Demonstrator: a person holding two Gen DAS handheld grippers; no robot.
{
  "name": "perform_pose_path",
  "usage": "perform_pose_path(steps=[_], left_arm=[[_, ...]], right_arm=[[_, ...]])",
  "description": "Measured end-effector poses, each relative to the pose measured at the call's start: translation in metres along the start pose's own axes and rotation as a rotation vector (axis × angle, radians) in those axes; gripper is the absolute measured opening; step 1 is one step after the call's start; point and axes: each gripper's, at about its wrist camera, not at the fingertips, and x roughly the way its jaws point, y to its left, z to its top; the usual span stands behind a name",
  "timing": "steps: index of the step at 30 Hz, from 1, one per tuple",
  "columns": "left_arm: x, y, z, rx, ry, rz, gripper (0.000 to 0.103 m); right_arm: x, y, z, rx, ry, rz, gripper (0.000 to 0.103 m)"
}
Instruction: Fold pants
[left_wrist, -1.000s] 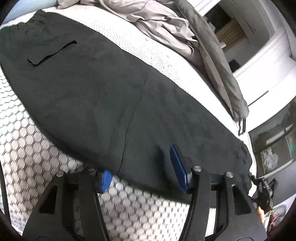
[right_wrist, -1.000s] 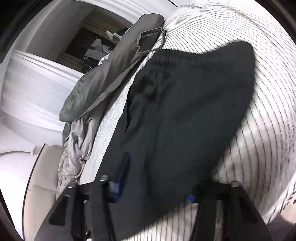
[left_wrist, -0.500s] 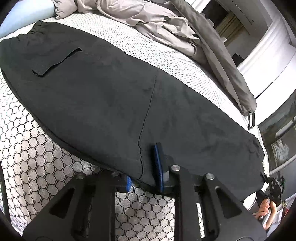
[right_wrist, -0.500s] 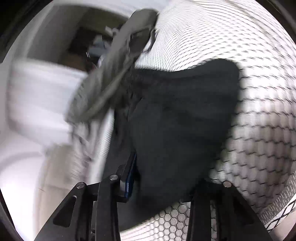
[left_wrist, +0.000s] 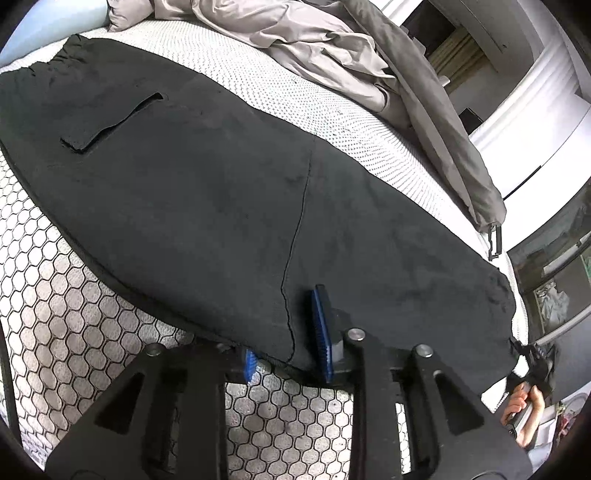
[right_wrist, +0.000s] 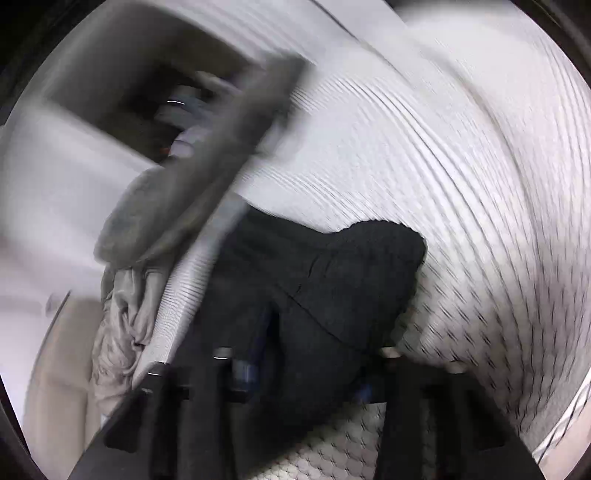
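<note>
Black pants (left_wrist: 221, 199) lie flat and lengthwise on a white mattress (left_wrist: 66, 325) with a hexagon pattern. My left gripper (left_wrist: 286, 350) is shut on the near edge of the pants by a seam, one blue pad on top of the cloth and one under it. In the blurred right wrist view, my right gripper (right_wrist: 306, 365) is shut on the pants (right_wrist: 332, 288) and holds a bunched end lifted off the mattress (right_wrist: 461, 206). The right hand and its gripper also show at the far right of the left wrist view (left_wrist: 528, 398).
A crumpled grey duvet (left_wrist: 332, 48) lies along the far side of the bed and shows in the right wrist view (right_wrist: 177, 206) too. White walls and a dark doorway (left_wrist: 454, 51) stand beyond. The mattress edge drops off at the right.
My left gripper closed on the pants' near edge. My right gripper closed on the end of the pants and lifted it, so the cloth bunches up; the right view is in fast motion.
</note>
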Motion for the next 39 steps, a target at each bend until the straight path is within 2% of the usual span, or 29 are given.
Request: perform_pose_path(steps=[1, 3, 5, 8, 10, 11, 12, 13, 15, 17, 20, 21, 23, 24, 26, 29, 33, 36, 37, 39], left_arm=[[0.0, 0.002, 0.001, -0.021, 0.004, -0.016, 0.023], [0.001, 0.008, 0.005, -0.057, 0.017, -0.042, 0.025], [0.002, 0.01, 0.007, -0.081, 0.02, -0.052, 0.026], [0.005, 0.008, 0.008, -0.089, 0.012, -0.036, 0.027], [0.007, 0.006, 0.009, -0.091, 0.001, -0.022, 0.027], [0.009, 0.005, 0.01, -0.088, -0.006, -0.011, 0.027], [0.01, 0.005, 0.01, -0.083, -0.009, -0.006, 0.027], [0.011, 0.005, 0.012, -0.077, -0.016, -0.002, 0.027], [0.01, 0.007, 0.015, -0.07, -0.042, 0.011, 0.015], [0.003, 0.009, 0.015, -0.071, -0.043, -0.001, 0.013], [-0.005, 0.008, 0.016, -0.013, -0.02, 0.001, 0.014], [-0.001, 0.012, 0.017, -0.011, -0.001, 0.012, 0.017], [0.01, 0.024, 0.023, -0.048, 0.051, -0.024, 0.017], [0.009, 0.029, 0.026, -0.064, 0.047, -0.043, 0.017], [0.003, 0.035, 0.034, -0.085, 0.034, -0.031, 0.018], [-0.003, 0.052, 0.049, -0.131, -0.034, 0.047, 0.021], [-0.003, 0.072, 0.057, -0.202, -0.053, 0.031, 0.01], [-0.021, 0.057, 0.049, -0.084, -0.084, 0.07, 0.01], [-0.024, 0.057, 0.048, -0.069, -0.085, 0.068, 0.011], [-0.023, 0.067, 0.047, -0.075, -0.056, 0.101, 0.019]], right_arm=[[-0.006, -0.008, -0.002, 0.046, -0.018, 0.063, 0.042], [-0.02, -0.01, -0.009, 0.062, -0.018, 0.106, 0.046], [-0.029, -0.01, -0.026, 0.077, 0.023, 0.178, 0.053], [-0.022, -0.008, -0.056, 0.127, 0.127, 0.28, 0.053], [-0.012, 0.003, -0.063, 0.074, 0.131, 0.254, 0.052], [-0.009, 0.009, -0.063, 0.042, 0.113, 0.228, 0.042], [-0.004, 0.018, -0.062, -0.003, 0.085, 0.196, 0.027], [0.001, 0.023, -0.059, -0.018, 0.075, 0.17, 0.021], [0.011, 0.03, -0.053, -0.017, 0.058, 0.157, 0.008], [0.0, 0.03, -0.057, -0.031, 0.036, 0.166, 0.006], [-0.019, 0.03, -0.049, -0.047, -0.022, 0.156, 0.006], [-0.016, 0.027, -0.046, -0.035, -0.014, 0.138, 0.006], [-0.002, 0.006, -0.046, 0.047, 0.064, 0.133, 0.007], [0.003, -0.006, -0.045, 0.101, 0.092, 0.162, 0.007], [0.0, -0.014, -0.045, 0.126, 0.095, 0.209, 0.009], [-0.008, -0.012, -0.047, 0.113, 0.091, 0.215, 0.016], [-0.008, -0.011, -0.052, 0.101, 0.097, 0.201, 0.017], [0.0, -0.002, -0.05, 0.097, 0.099, 0.197, 0.017], [0.0, -0.001, -0.05, 0.096, 0.099, 0.197, 0.017], [-0.001, 0.0, -0.049, 0.094, 0.102, 0.194, 0.017]])
